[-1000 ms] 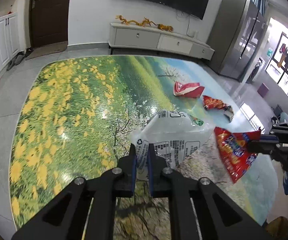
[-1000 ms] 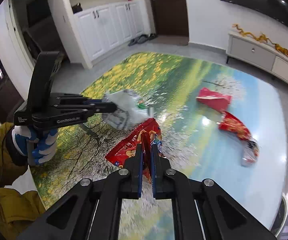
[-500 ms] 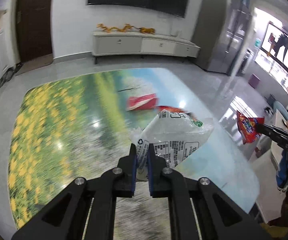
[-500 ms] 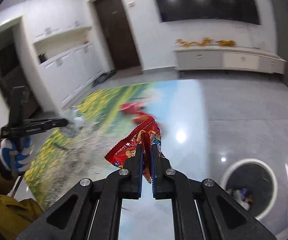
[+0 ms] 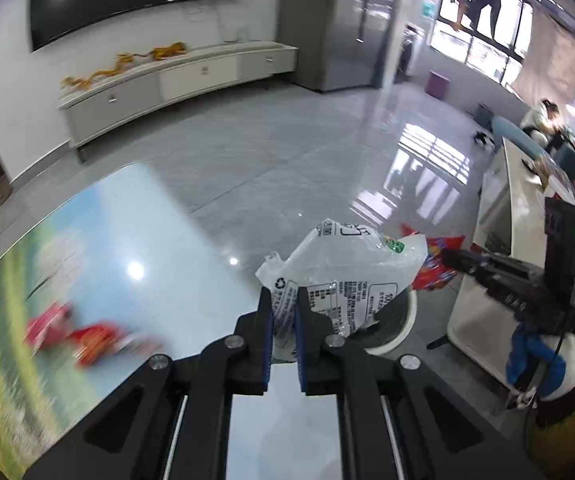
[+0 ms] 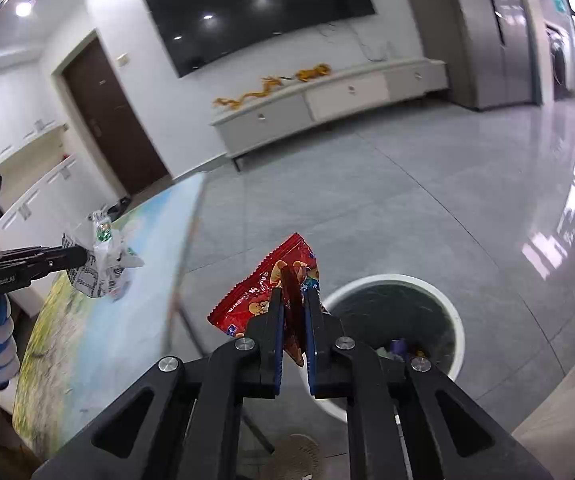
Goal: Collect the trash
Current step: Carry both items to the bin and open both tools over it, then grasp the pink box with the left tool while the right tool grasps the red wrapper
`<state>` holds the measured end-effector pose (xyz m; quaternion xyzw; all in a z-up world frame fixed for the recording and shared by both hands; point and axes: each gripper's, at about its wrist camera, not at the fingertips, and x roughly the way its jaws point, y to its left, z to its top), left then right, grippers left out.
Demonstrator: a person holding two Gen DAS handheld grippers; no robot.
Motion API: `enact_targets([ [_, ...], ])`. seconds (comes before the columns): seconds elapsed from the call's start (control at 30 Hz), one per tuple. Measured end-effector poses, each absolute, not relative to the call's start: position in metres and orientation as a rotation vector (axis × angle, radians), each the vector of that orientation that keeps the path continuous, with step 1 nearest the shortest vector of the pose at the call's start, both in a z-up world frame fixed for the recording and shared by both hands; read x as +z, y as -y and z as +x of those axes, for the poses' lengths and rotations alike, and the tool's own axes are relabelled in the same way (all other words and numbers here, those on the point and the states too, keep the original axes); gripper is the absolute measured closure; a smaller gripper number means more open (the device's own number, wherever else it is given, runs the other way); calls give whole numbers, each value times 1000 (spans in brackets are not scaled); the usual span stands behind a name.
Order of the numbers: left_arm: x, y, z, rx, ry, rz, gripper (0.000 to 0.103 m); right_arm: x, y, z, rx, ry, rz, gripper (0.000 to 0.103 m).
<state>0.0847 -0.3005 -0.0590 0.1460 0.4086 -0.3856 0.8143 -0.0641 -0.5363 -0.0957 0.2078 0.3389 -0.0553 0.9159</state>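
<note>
Both grippers pinched tight — left gripper (image 5: 283, 312) (clear wrapper (image 5: 347, 268)), right gripper (image 6: 293, 312) seemingly red packet (image 6: 271, 284).

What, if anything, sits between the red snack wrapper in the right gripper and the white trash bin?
Nothing visible. The red snack wrapper hangs pinched in the right gripper beside the open rim of the white trash bin, with only bare floor and air between. The bin has no lid.
</note>
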Motion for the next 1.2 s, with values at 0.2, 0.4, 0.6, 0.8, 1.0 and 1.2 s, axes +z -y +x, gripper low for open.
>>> enact_targets([
  [0.2,-88,381,98,-876,-895,336,91,-135,572,-40,-166,-739,480,81],
  [0.4,-99,404,102,-904,-931,286,53,-157,584,-37,-216,-769,511,55],
  [0.6,-79,385,95,-887,-875,261,46,-144,576,-52,-225,-761,494,54],
  [0.8,-38,342,67,-820,-721,262,46,-94,549,-73,-205,-691,417,45],
  [1.0,2,282,37,-751,-571,261,46,-33,507,-99,-170,-589,335,36],
  [1.2,30,219,7,-678,-486,264,46,21,457,-117,-139,-501,237,15],
])
